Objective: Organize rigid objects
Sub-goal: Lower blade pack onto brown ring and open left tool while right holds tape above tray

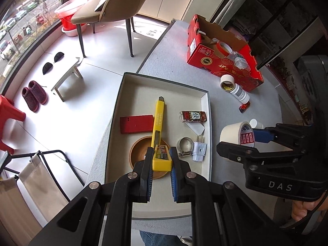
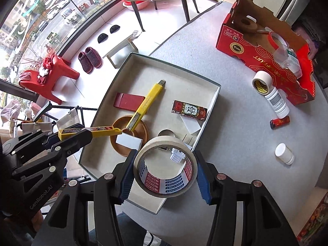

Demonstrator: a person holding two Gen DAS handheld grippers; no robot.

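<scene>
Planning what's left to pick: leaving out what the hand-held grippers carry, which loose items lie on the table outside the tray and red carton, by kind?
Tape roll: 1
White bottles: 2
Red lighter: 1
Total: 4

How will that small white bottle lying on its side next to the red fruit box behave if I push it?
The white bottle lies on its round side on the grey table, so a sideways push would probably roll it. The small tape roll touches its top and would likely get nudged. It looks like hard plastic, so probably stiff and fairly light.
</scene>
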